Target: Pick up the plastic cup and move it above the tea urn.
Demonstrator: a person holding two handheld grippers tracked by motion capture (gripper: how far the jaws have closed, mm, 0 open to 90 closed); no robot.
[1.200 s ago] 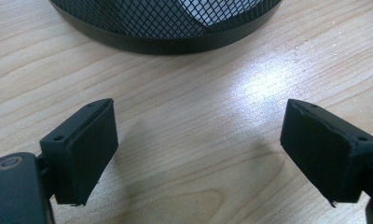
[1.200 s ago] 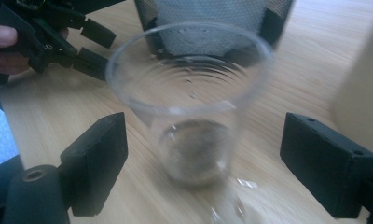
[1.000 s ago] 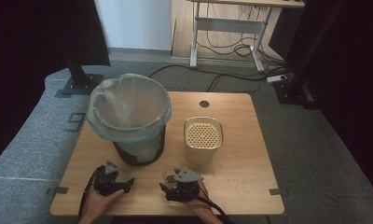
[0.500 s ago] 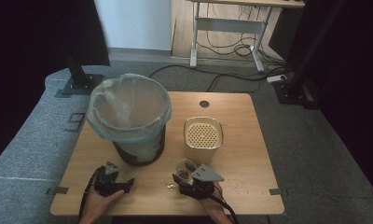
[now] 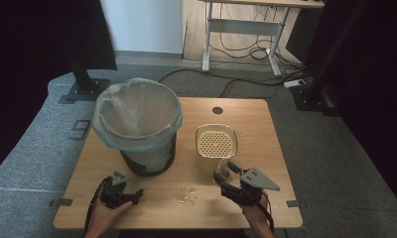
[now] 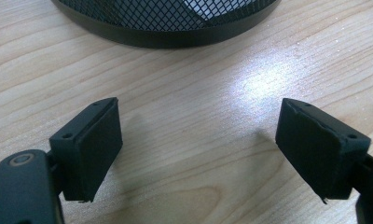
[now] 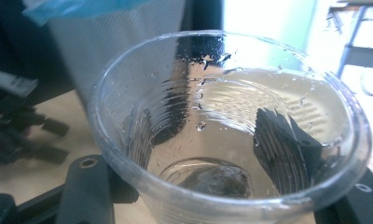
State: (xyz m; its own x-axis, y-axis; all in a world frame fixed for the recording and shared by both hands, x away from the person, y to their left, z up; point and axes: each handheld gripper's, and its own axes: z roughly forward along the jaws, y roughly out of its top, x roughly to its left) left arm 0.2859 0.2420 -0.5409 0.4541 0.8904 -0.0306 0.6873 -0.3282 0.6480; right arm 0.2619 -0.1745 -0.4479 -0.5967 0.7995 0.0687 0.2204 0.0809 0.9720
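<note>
Clear plastic cup (image 7: 231, 135): clamped in right gripper (image 5: 225, 179), jaws just closing onto it, raised just before cream perforated container (image 5: 216, 147). Left gripper (image 6: 198, 149): spread wide, nothing between, beside mesh bin (image 5: 147, 161).

Light falls from overhead onto the pale table (image 5: 246, 129), while the surroundings sink into near black. In the left gripper view a white glare patch lies on the wood between the jaws, nearer the right one, with soft shadows beside each. In the right gripper view, behind the sharp clear cup (image 7: 231, 135) between the jaws, the background is blurred and blown out.
</note>
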